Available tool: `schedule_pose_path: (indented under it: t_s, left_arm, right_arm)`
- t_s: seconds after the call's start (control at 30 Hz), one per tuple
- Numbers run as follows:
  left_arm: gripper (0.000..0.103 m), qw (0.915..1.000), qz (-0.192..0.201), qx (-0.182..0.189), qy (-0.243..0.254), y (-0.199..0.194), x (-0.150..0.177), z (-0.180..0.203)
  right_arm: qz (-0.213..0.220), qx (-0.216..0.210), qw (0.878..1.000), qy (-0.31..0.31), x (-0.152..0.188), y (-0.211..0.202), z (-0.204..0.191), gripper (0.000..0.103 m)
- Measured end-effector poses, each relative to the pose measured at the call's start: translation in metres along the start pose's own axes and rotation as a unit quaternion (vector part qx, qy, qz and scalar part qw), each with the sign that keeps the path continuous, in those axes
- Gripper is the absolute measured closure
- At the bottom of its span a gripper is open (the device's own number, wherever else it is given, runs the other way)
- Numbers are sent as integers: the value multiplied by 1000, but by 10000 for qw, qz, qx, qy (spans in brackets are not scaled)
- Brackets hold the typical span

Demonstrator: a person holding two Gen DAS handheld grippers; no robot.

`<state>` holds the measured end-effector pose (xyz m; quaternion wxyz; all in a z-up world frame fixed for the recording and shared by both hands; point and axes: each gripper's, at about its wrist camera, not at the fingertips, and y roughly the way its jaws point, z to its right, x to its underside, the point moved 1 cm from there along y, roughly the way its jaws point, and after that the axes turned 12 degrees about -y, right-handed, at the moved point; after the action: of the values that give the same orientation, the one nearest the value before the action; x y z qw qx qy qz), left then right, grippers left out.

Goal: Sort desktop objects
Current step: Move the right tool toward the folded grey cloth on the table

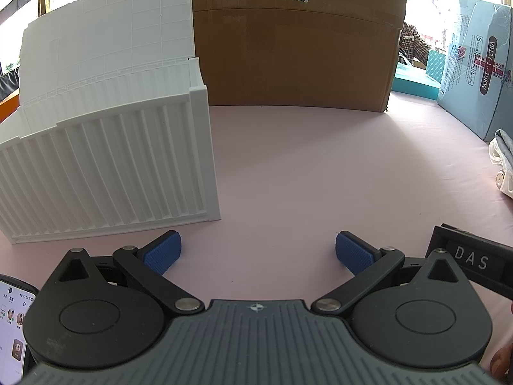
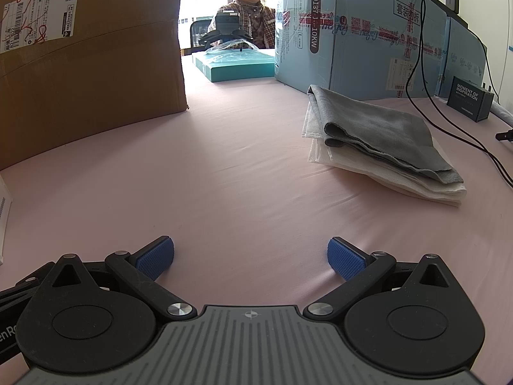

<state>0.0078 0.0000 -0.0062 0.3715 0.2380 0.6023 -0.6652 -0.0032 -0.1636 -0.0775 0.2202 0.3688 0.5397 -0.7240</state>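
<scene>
A white ribbed storage box (image 1: 105, 166) with its lid raised stands on the pink table at the left of the left wrist view. My left gripper (image 1: 258, 252) hovers low just to the right of its front corner, open, nothing between its blue pads. In the right wrist view a folded grey cloth (image 2: 388, 134) lies on a folded white cloth (image 2: 400, 179) at the right. My right gripper (image 2: 250, 258) is open and empty, well short of the cloths. The cloths' edge (image 1: 503, 160) shows at the far right of the left wrist view.
A large cardboard box (image 1: 295, 41) stands at the back, with light blue cartons (image 2: 362, 32) to its right and a teal box (image 2: 234, 64) between. A black cable (image 2: 449, 122) and a small dark box (image 2: 469, 98) lie far right. A phone (image 1: 14, 324) sits bottom left. A person sits behind the table.
</scene>
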Motion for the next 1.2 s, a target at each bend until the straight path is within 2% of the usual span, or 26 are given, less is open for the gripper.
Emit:
schedule_pose_path:
  t_s: [1.03,1.13,1.2]
  left_arm:
    - [0,10000,28,-92,15,-1,1,5]
    - [0,10000,-25,-62,-16,-4,-1,6]
    - [0,9999,-64,32,-94,-10,-3,7]
  right_arm:
    - [11,18,10000,-16,-2,-2,0,0]
    - [150,-38,9999,-53,-5,-6,4,0]
    - [549,-38,9983,-191,-10,-16,8,0]
